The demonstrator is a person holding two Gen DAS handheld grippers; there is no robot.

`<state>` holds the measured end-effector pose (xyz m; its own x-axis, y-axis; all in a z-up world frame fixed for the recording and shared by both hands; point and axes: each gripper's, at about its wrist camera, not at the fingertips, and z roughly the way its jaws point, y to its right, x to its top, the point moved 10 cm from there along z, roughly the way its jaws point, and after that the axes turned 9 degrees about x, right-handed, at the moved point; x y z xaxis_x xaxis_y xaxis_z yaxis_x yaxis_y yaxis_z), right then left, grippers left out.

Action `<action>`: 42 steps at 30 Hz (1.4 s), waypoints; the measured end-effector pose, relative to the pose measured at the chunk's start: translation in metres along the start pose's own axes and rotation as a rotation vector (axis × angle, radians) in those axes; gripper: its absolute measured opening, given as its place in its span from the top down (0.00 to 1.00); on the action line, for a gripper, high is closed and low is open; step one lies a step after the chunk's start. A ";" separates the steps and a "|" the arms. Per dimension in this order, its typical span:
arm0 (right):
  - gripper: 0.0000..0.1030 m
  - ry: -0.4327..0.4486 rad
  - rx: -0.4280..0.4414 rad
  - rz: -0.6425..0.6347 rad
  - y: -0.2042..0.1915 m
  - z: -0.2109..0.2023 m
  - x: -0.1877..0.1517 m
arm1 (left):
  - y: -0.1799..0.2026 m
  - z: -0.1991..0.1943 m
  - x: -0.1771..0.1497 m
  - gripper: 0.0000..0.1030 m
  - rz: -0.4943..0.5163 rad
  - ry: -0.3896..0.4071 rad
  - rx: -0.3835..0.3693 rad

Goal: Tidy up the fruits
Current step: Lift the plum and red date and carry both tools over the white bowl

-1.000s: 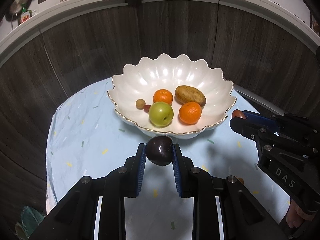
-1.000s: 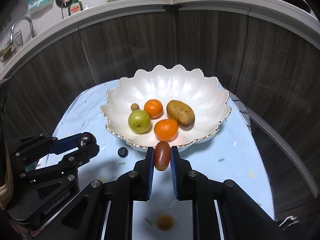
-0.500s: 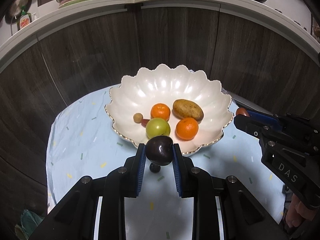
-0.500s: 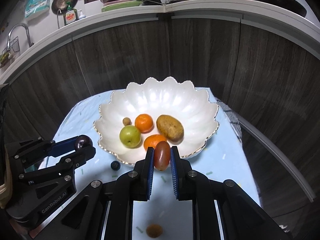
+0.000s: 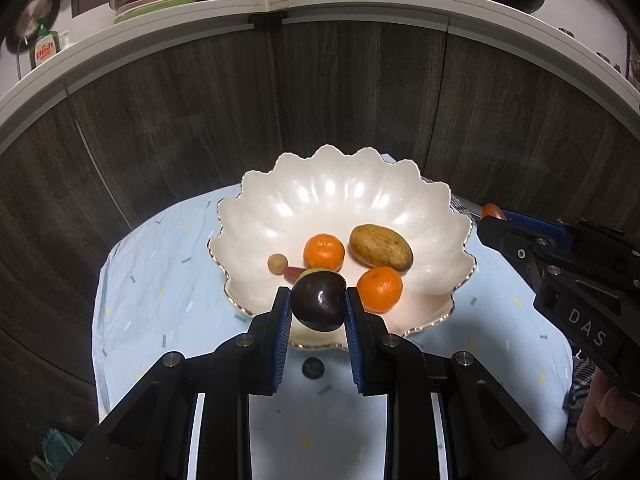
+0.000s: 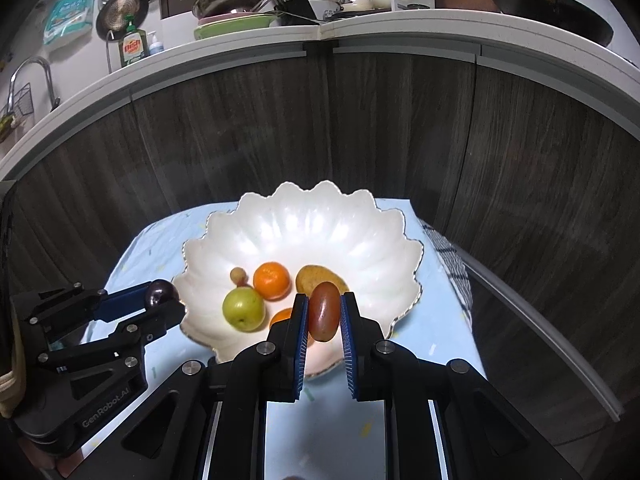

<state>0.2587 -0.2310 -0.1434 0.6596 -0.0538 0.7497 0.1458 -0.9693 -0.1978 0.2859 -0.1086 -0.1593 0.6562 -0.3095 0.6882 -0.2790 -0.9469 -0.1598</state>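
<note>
Left wrist: jaws grip dark plum (image 5: 319,305) over bowl (image 5: 280,208) rim.

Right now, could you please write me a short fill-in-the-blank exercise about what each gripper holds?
1. The left gripper is shut on a dark ____.
2. The right gripper grips an oblong ____ tomato.
3. Two ____ lie in the white bowl.

Missing words: plum; red; oranges
</note>
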 end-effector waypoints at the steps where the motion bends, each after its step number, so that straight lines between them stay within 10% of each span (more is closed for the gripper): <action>1: 0.83 0.001 0.000 -0.002 0.001 0.002 0.002 | 0.000 0.002 0.002 0.75 -0.001 -0.001 0.001; 42: 0.83 -0.049 -0.013 0.021 0.045 0.084 0.037 | -0.009 0.091 0.043 0.74 0.004 -0.043 0.020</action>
<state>0.3520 -0.2569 -0.1776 0.6978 -0.0630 0.7135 0.1219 -0.9711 -0.2050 0.3805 -0.1218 -0.1929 0.6850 -0.3160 0.6565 -0.2678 -0.9472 -0.1766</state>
